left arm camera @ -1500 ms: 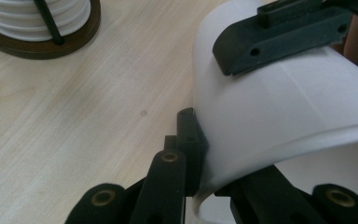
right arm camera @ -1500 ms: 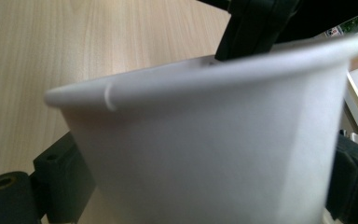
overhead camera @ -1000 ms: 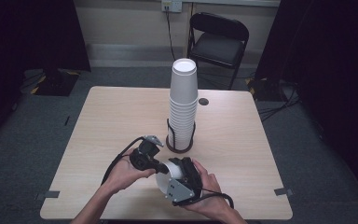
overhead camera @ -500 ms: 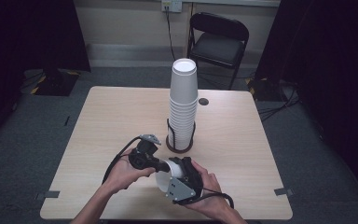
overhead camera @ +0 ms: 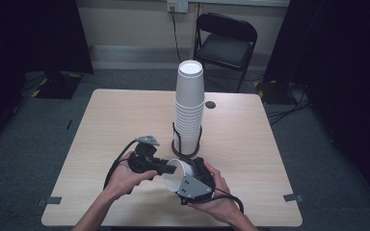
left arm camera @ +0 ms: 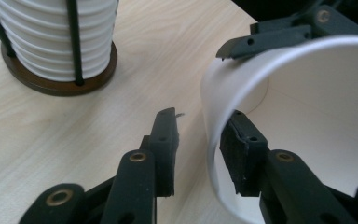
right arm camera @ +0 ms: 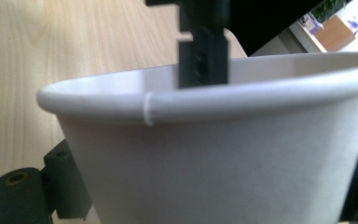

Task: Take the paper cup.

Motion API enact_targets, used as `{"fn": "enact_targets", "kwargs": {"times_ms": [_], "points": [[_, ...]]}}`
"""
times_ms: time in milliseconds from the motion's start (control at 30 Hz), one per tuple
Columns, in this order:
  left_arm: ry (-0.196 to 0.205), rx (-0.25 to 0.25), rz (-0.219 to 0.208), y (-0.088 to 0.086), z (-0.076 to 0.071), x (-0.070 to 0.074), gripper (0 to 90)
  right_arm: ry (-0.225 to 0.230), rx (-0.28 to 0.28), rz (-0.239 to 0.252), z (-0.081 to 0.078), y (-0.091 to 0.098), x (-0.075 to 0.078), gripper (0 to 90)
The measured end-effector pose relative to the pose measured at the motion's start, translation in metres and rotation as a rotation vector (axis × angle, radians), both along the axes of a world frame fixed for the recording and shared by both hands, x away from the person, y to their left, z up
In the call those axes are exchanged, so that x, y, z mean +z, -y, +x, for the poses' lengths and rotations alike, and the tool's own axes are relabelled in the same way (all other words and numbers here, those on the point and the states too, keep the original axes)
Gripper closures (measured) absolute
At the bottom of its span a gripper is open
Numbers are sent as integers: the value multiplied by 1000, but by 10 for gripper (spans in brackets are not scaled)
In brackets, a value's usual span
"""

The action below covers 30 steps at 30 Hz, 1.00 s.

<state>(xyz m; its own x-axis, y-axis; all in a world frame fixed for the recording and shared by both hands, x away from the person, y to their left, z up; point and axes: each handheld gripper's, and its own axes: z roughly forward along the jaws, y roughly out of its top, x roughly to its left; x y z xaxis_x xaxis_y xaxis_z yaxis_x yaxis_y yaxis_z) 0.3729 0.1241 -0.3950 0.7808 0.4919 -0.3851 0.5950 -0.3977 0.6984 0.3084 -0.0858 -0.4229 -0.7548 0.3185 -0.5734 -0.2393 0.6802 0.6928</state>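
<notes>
One loose white paper cup [overhead camera: 177,174], smooth-walled with a rolled rim and a thin vertical seam (seam plain in the right gripper view [right arm camera: 147,108]), lying on its side just in front of the cup stack [overhead camera: 189,108], toward the person's edge of the table [overhead camera: 111,115]. Long axis roughly level with the tabletop, mouth turned to the person's left, base buried toward the right gripper [overhead camera: 192,180]. Inside white and bare down to the round bottom [left arm camera: 317,121].

Held across the body by the right gripper, closed around the cup with a jaw on either side of the wall [right arm camera: 214,177]. Left gripper [overhead camera: 161,167] parted, straddling the rim: one jaw inside the mouth, the other outside against no wall yet, a gap on each side in the left gripper view [left arm camera: 200,149].

One stack of nested white cups, upright, mouth up, ribbed by its many rims (too many to count surely), standing in one black wire holder [overhead camera: 176,137] on a round brown base [left arm camera: 51,84]. Two grippers, two hands. One black folding chair [overhead camera: 226,41] beyond the stack, past the table's far edge.
</notes>
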Motion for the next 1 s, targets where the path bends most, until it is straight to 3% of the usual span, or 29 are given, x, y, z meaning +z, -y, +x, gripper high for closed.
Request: {"fn": "enact_targets", "kwargs": {"times_ms": [167, 267, 433, 500, 567, 633, 700, 767, 867, 1000], "points": [[50, 27, -54, -4, -1, 2, 565, -44, -27, 54, 6, 8, 1, 120], [43, 46, -86, -7, 1, 2, 526, -70, -47, 88, 11, 13, 1, 120], [71, 120, -97, -11, 3, -1, 403, -100, -110, 135, 18, 24, 0, 120], [91, 124, -100, -13, 2, -1, 365, -106, -130, 152, 20, 29, 1, 120], [110, 129, -93, -14, 2, 0, 357, -109, -150, 168, 22, 33, 3, 120], [157, 144, -95, -15, 1, 1, 337, -129, -163, 197, 25, 38, 3, 120], [222, 160, -56, -16, -1, 2, 306, -146, -181, 216, 28, 43, 3, 120], [256, 167, -33, -17, -2, 1, 287, -165, -197, 237, 30, 48, 1, 120], [278, 181, -13, -23, -4, -6, 273, -193, -221, 269, 34, 55, 0, 120], [301, 245, -10, -31, -7, -18, 272, -220, -249, 313, 39, 63, 1, 120]]}}
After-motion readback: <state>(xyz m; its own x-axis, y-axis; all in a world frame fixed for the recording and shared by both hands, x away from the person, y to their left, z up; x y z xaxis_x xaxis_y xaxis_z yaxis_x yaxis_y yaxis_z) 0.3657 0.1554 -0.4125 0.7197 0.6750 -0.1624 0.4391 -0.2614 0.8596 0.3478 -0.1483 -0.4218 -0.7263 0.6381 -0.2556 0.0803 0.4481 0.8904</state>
